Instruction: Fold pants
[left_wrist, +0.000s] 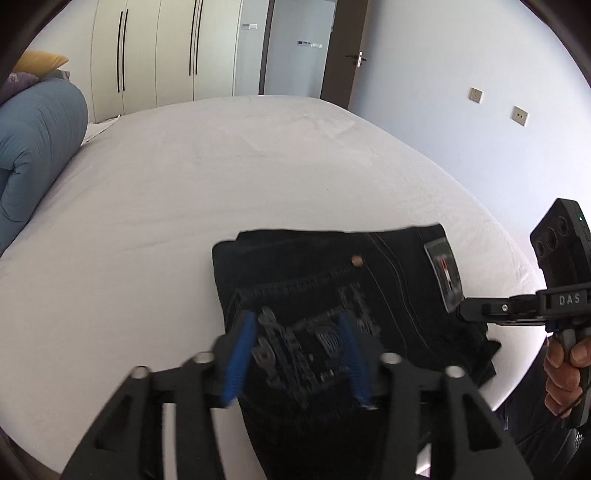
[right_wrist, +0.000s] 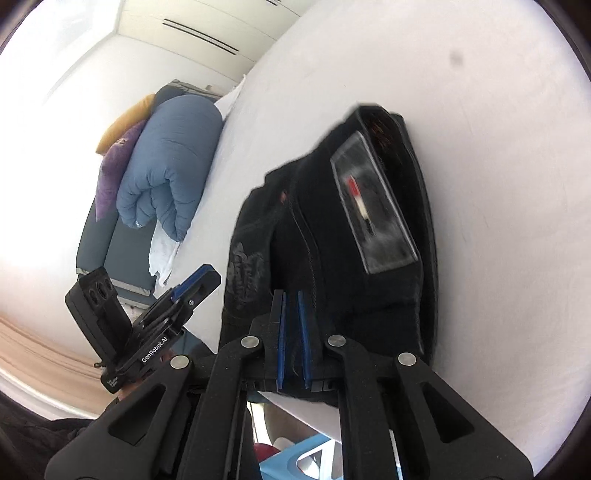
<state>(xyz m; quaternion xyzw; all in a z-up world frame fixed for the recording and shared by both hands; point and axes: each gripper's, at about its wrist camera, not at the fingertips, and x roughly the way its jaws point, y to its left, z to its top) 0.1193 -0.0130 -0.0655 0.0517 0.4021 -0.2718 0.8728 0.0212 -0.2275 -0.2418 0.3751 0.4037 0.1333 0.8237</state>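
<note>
Black folded pants (left_wrist: 332, 280) lie near the front edge of a white bed (left_wrist: 221, 177); a grey waistband patch (left_wrist: 445, 277) faces up on their right end. My left gripper (left_wrist: 299, 332) hovers over the pants' near edge with its blue pads (left_wrist: 240, 350) apart and nothing pinched between them. My right gripper (right_wrist: 291, 314) has its blue pads (right_wrist: 303, 332) nearly together on the pants' (right_wrist: 332, 240) near edge. In the left wrist view it (left_wrist: 465, 310) touches the pants' right end by the patch. In the right wrist view the left gripper (right_wrist: 195, 284) is off to the left.
A rolled blue duvet (left_wrist: 37, 147) and pillows lie at the bed's left. White wardrobes (left_wrist: 155, 55) and a doorway (left_wrist: 299, 48) stand behind the bed. A blue and white object (right_wrist: 306, 458) sits below the bed's edge.
</note>
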